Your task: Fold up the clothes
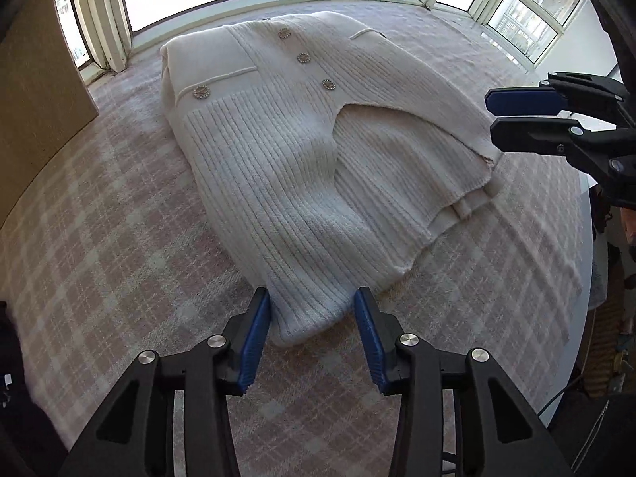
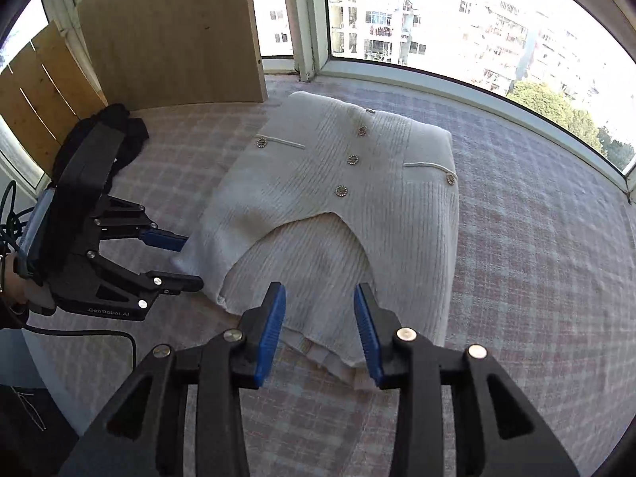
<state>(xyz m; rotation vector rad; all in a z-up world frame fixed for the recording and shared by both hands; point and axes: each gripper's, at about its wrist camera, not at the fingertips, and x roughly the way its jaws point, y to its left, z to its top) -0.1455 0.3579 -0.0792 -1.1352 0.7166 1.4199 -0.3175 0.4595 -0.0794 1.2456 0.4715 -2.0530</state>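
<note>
A cream ribbed knit cardigan [image 1: 278, 151] with jewelled buttons lies partly folded on a pink plaid cloth [image 1: 119, 238]. My left gripper [image 1: 311, 298] is open, its blue pads on either side of the cardigan's narrow near end. In the right wrist view the cardigan [image 2: 338, 238] lies ahead, and my right gripper [image 2: 318, 290] is open over its near hem, holding nothing. The left gripper [image 2: 194, 259] shows at the cardigan's left corner, jaws apart. At the right edge of the left wrist view, the right gripper [image 1: 489, 114] sits beside the cardigan's folded side.
A wooden board [image 2: 171, 28] leans against the window wall at the back left. Near it, a black garment [image 2: 123, 127] lies on the plaid cloth [image 2: 536, 258]. Windows ring the far side. A black cable [image 2: 99, 334] trails from the left gripper.
</note>
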